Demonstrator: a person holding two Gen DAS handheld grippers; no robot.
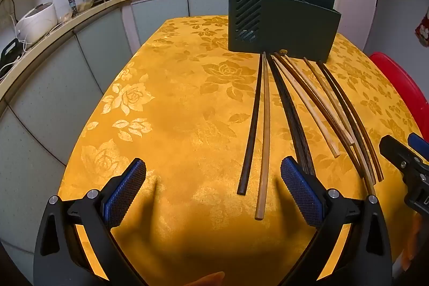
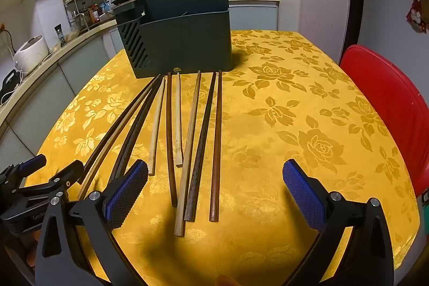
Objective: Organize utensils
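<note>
Partly behind left gripper (image 1: 213, 189): dark chopstick (image 1: 291, 109), lower end hidden.

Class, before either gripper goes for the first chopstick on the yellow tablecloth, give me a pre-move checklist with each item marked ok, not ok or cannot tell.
1. Left gripper open and empty: ok.
2. Right gripper open and empty: ok.
3. Chopsticks lie flat on the tablecloth, within view: ok.
4. Chopsticks separated enough for a single pick: not ok on the left side, where several dark ones overlap; the rightmost brown chopstick lies apart.
5. Dark holder box upright behind the chopstick tips: ok.
6. Holder compartments free inside: cannot tell.
</note>
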